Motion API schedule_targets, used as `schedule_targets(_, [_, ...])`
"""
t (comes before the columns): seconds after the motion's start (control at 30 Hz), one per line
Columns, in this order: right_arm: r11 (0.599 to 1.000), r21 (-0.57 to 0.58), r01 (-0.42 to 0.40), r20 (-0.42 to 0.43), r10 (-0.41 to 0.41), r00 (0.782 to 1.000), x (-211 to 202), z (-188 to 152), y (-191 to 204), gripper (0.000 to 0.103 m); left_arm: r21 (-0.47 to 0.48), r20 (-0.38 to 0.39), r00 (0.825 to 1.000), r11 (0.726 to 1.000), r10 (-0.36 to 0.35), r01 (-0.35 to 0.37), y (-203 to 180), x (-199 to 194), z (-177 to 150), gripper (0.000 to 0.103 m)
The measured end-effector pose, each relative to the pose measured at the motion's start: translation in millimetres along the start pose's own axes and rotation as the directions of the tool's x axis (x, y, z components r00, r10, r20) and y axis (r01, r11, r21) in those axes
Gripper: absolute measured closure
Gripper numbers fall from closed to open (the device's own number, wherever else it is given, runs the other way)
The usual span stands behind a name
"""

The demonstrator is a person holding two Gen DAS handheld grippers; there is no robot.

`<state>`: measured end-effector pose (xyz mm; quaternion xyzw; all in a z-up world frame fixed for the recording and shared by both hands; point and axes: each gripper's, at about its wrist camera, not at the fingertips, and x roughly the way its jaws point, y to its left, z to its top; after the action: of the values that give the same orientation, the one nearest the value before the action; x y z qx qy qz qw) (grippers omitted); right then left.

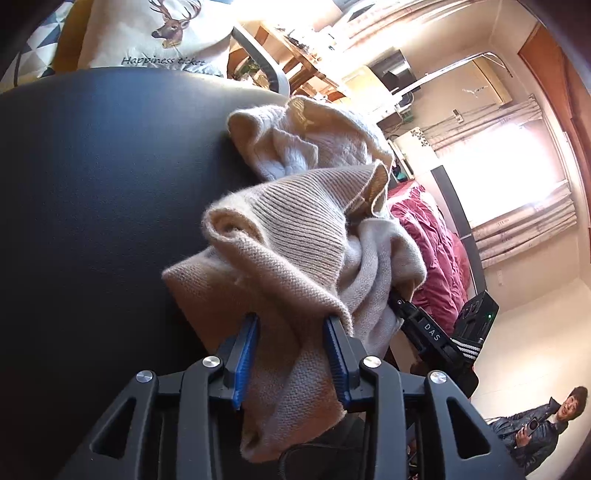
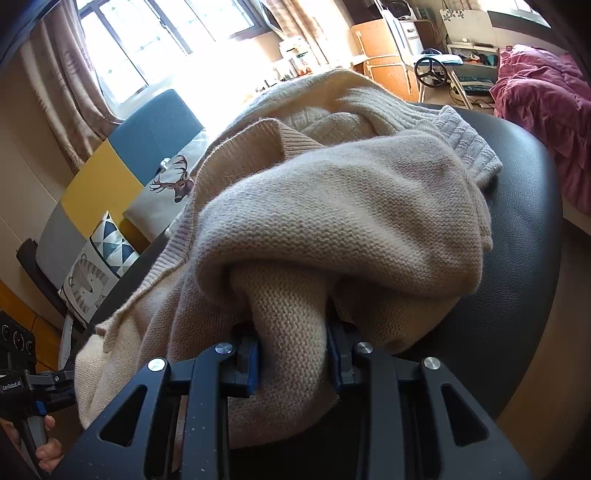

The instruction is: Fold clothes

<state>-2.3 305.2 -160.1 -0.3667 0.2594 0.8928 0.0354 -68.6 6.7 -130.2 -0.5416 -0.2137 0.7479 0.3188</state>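
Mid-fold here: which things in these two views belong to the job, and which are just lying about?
Part of the job:
- beige knit sweater
- left tool, sweater fabric between its blue pads
- right tool, clamped on a sweater fold
- black table under the sweater

Just lying about:
- deer cushion
- triangle-pattern cushion
- red quilt
- person with phone
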Motion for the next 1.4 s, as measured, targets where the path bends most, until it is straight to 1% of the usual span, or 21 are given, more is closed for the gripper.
schedule_targets(0.13, [1.000,0.022,-0.002,-0.009,0.003,1.000,-2,1,-1,0.073,0.088,-0.010,1.000,0.996,0.019,-0.018,-29,18,1,0.067])
schedule_targets(0.17, [0.999,0.038,-0.008,-0.010,0.008,1.000,-2,1,-2,0.073,0.120,-0.008,0.999,0.992,0.044,-0.043,-36,23,0,0.067])
schedule_targets(0.27, [0.998,0.069,-0.012,-0.007,0.012,1.000,-3,-1,-3,0.073,0.214,0.008,0.991,0.968,0.130,-0.129,-48,35,-4,0.067])
schedule_targets(0.37, [0.998,0.059,0.005,-0.003,-0.005,1.000,-1,-4,1,0.073,0.293,0.031,0.978,0.933,0.207,-0.207,-53,42,-11,0.067])
schedule_targets(0.43, [0.998,0.064,0.009,-0.002,-0.009,1.000,0,-4,2,0.073,0.318,0.029,0.977,0.925,0.210,-0.208,-56,41,-13,0.066])
schedule_targets(0.57, [0.995,0.103,-0.012,-0.008,0.013,1.000,-1,-4,-4,0.073,0.234,0.001,0.998,0.971,0.058,-0.056,-46,19,-8,0.066])
schedule_targets(0.6, [0.994,0.112,-0.018,-0.011,0.019,1.000,-1,-4,-6,0.073,0.204,-0.012,1.000,0.979,0.009,-0.007,-43,14,-7,0.055])
schedule_targets(0.63, [0.993,0.115,-0.019,-0.015,0.021,1.000,-1,-4,-5,0.073,0.172,-0.023,0.999,0.984,-0.039,0.043,-39,10,-5,0.037])
schedule_targets(0.7, [0.994,0.108,-0.009,-0.023,0.012,1.000,0,-3,-2,0.073,0.155,-0.016,1.000,0.988,-0.020,0.022,-36,7,-4,0.014])
schedule_targets(0.77, [0.995,0.097,0.004,-0.028,-0.002,1.000,0,-3,1,0.073,0.174,0.008,0.999,0.984,0.042,-0.043,-38,12,-4,0.013])
schedule_targets(0.83, [0.996,0.092,0.013,-0.033,-0.010,0.999,1,-3,4,0.073,0.226,-0.004,0.986,0.961,0.165,-0.160,-44,29,-1,0.013])
schedule_targets(0.87, [0.996,0.089,0.016,-0.035,-0.013,0.999,1,-3,4,0.073,0.250,0.006,0.979,0.947,0.206,-0.201,-47,37,-1,0.013])
schedule_targets(0.97, [0.997,0.077,0.020,-0.041,-0.017,0.999,2,-2,5,0.073,0.306,0.039,0.950,0.901,0.311,-0.308,-51,55,-4,0.017])
schedule_targets(1.03, [0.997,0.073,0.020,-0.038,-0.017,0.999,2,-2,4,0.073,0.342,0.021,0.935,0.877,0.353,-0.339,-52,67,-6,0.033])
schedule_targets(1.07, [0.997,0.071,0.020,-0.037,-0.017,0.999,2,-2,4,0.072,0.359,0.004,0.925,0.863,0.380,-0.357,-51,73,-6,0.037])
schedule_targets(1.1, [0.997,0.069,0.020,-0.036,-0.017,0.999,2,-2,3,0.073,0.368,-0.002,0.922,0.857,0.388,-0.360,-49,76,-7,0.044])
schedule_targets(1.13, [0.998,0.061,0.028,-0.035,-0.026,0.999,2,-2,5,0.073,0.377,0.004,0.923,0.854,0.386,-0.359,-49,75,-8,0.055])
schedule_targets(1.2, [0.998,0.046,0.044,-0.032,-0.043,0.999,2,-3,8,0.072,0.393,0.019,0.924,0.847,0.381,-0.357,-51,73,-8,0.069])
schedule_targets(1.23, [0.998,0.039,0.053,-0.030,-0.052,0.998,3,-3,10,0.072,0.392,0.023,0.926,0.849,0.376,-0.354,-52,70,-8,0.074])
schedule_targets(1.37, [0.995,0.094,0.026,-0.010,-0.026,1.000,-3,-2,9,0.074,0.365,0.051,0.939,0.869,0.341,-0.335,-55,55,-7,0.078])
schedule_targets(1.4, [0.993,0.120,-0.007,0.007,0.006,1.000,-7,-1,8,0.075,0.358,0.062,0.943,0.875,0.326,-0.326,-57,49,-7,0.079])
